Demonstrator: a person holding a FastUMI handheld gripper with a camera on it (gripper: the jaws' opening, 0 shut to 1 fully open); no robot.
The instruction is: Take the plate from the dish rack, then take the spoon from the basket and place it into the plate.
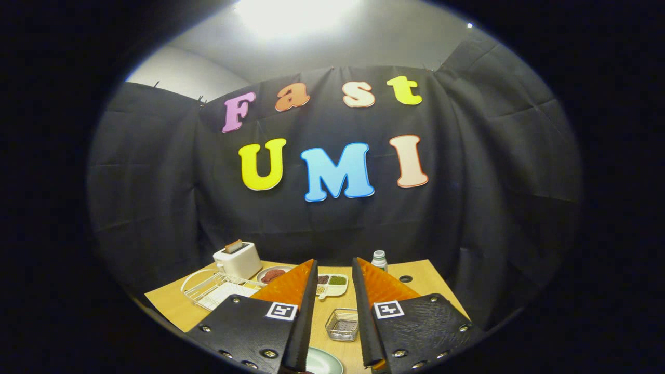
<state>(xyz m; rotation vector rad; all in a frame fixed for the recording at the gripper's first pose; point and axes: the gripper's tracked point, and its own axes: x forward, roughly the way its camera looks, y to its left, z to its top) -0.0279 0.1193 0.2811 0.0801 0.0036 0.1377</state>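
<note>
My gripper (334,261) is open, held above the wooden table (415,288) with nothing gripped between its fingers. Below the gap between the fingers stands a small wire basket (342,324); I cannot tell what lies in it. Nearer than the basket, low between the fingers, a pale green plate (323,362) lies flat on the table, partly hidden by the left finger. A white wire dish rack (215,288) sits to the left of the left finger, with a white flat piece in it.
A white toaster (237,259) with a slice in it stands behind the rack. A plate with red food (273,274), a divided white dish (332,284) and a small bottle (379,259) sit near the table's far edge.
</note>
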